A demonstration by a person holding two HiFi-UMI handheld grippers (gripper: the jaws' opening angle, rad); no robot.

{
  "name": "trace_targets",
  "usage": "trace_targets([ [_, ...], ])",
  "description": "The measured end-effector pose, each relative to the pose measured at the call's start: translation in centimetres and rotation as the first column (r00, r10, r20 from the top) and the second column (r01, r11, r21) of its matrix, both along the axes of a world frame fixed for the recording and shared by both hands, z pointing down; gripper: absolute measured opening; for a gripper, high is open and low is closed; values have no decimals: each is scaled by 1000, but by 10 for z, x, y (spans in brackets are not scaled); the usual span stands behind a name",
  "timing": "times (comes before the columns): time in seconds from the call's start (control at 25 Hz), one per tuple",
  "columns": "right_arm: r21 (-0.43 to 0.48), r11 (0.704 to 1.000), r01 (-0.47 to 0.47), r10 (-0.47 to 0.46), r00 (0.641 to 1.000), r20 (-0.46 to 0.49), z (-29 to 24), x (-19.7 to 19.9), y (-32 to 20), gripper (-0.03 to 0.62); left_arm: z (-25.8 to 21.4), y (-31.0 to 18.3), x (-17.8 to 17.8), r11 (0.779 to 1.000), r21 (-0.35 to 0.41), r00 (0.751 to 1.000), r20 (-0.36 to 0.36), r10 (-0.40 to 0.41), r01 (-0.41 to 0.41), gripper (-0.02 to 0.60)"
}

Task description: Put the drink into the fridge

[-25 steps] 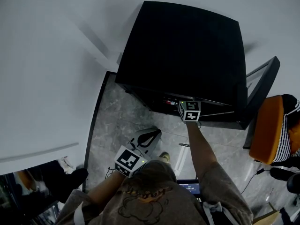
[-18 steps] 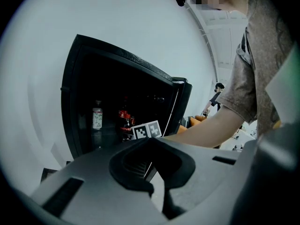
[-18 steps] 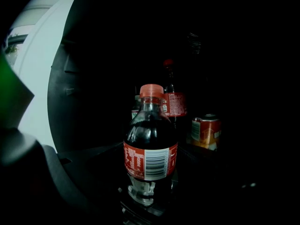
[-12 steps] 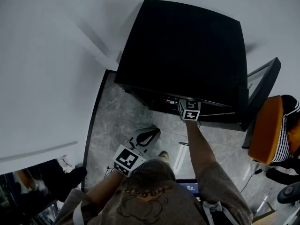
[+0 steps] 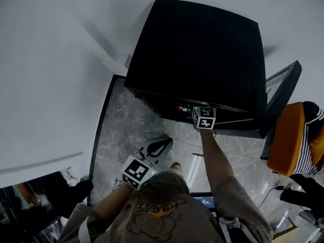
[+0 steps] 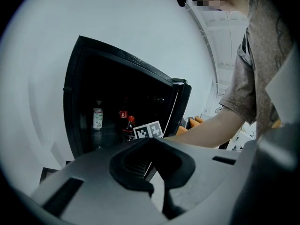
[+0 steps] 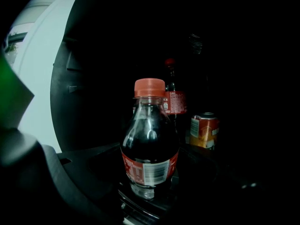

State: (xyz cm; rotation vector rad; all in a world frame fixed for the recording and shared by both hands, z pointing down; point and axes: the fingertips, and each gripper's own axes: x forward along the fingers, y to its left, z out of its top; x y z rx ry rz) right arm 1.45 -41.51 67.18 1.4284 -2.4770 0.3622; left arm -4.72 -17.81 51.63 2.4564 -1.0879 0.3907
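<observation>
Right gripper: clamped on the drink bottle low on its body, just inside the open front of the fridge.
Left gripper: jaws all but together, only a sliver of gap, nothing between them; held low, outside the fridge and well in front of it.
Drink bottle, look: small, clear plastic, upright; dark cola up to the shoulder, clear neck, red screw cap, red label with a white barcode panel round the lower body.
Drink bottle, place: at the front of the fridge interior, between the right gripper's jaws; cannot tell whether its base touches a shelf.
Deeper in the fridge: taller dark bottle with red cap and red label, right behind the drink; orange can beside that, towards the door side.
Other side of the fridge interior: pale bottle with green label, standing apart from the rest.
Fridge: black cabinet, dark inside; door standing open on the side nearer the right gripper.
</observation>
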Motion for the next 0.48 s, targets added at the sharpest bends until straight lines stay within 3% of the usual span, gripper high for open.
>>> trace_targets([
  [0.48, -33, 999, 25, -26, 999, -20, 0, 2, 7, 299, 1, 10, -1, 1000, -3, 1000, -10, -2, 2, 5],
])
